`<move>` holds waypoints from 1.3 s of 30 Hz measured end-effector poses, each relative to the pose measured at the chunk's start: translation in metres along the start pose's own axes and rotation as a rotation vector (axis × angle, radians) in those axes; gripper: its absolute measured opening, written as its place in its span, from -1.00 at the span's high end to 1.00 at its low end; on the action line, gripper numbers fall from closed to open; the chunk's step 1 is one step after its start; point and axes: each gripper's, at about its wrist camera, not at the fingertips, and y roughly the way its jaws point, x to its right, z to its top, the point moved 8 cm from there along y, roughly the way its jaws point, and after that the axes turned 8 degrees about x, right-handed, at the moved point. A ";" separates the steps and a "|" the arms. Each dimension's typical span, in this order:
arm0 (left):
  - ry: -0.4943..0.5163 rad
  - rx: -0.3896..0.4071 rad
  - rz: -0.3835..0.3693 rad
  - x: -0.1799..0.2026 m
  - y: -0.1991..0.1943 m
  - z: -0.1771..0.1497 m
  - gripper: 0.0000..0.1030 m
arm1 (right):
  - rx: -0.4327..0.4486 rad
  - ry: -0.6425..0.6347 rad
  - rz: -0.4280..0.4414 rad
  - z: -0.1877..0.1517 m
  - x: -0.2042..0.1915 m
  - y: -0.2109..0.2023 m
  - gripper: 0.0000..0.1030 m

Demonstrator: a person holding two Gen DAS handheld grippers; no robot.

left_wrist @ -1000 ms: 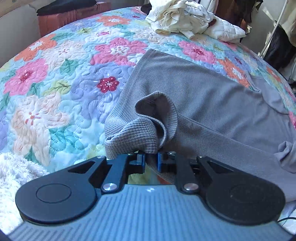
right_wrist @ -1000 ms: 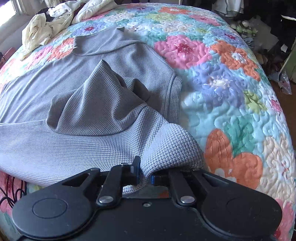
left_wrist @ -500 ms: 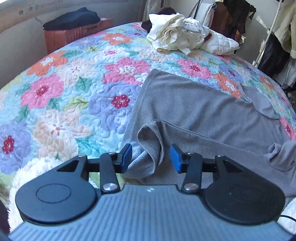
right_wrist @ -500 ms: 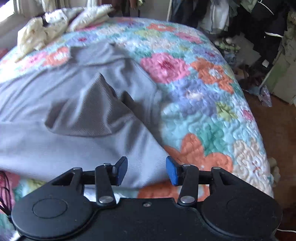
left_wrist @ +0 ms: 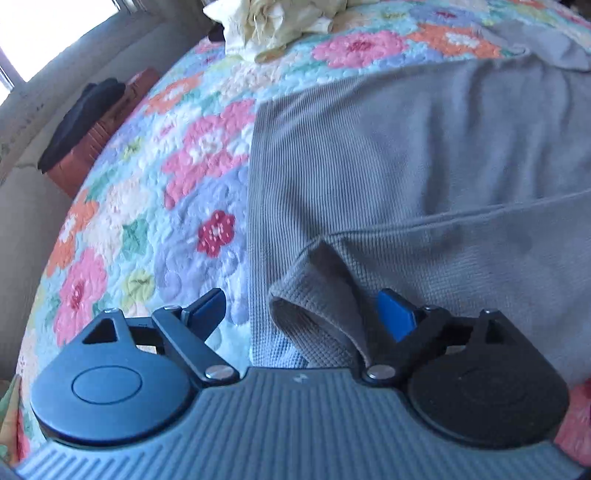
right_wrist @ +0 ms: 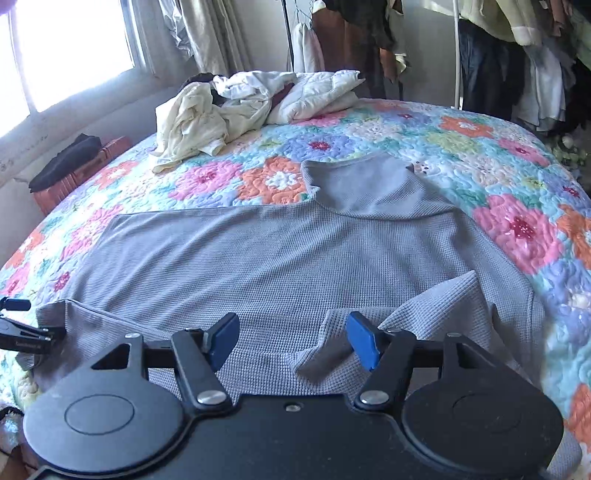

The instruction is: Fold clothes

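A grey waffle-knit top (right_wrist: 280, 251) lies spread on the floral quilt (right_wrist: 517, 229), its near edge folded over onto the body. It also shows in the left wrist view (left_wrist: 406, 155). My left gripper (left_wrist: 301, 312) is open, with a raised fold of the grey hem (left_wrist: 317, 310) lying loose between its blue pads. My right gripper (right_wrist: 291, 338) is open over the folded near edge, a bunched grey fold (right_wrist: 424, 314) just beyond its right pad. The left gripper's tip (right_wrist: 22, 332) shows at the far left of the right wrist view.
A pile of cream and white clothes (right_wrist: 236, 107) lies at the far side of the bed, also in the left wrist view (left_wrist: 280, 22). A dark garment on a brown box (right_wrist: 74, 162) sits by the window wall. Hanging clothes (right_wrist: 517, 55) stand beyond the bed.
Both grippers opened and let go of the grey top. The near edge now lies folded over the body. Both grippers have pulled back and tilted up.
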 end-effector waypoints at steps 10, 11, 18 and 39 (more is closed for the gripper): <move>-0.037 0.167 -0.050 0.004 -0.015 0.016 0.91 | -0.088 0.138 -0.073 -0.024 0.028 0.059 0.97; -0.018 0.196 -0.027 0.004 -0.019 0.021 0.91 | -0.067 0.143 -0.056 -0.021 0.029 0.057 0.97; -0.040 0.320 0.000 -0.008 -0.035 0.063 0.91 | 0.175 0.087 -0.021 0.045 0.025 0.038 0.97; -0.241 0.350 0.029 -0.085 0.097 0.111 0.89 | 0.292 -0.030 -0.064 0.124 0.019 0.143 0.97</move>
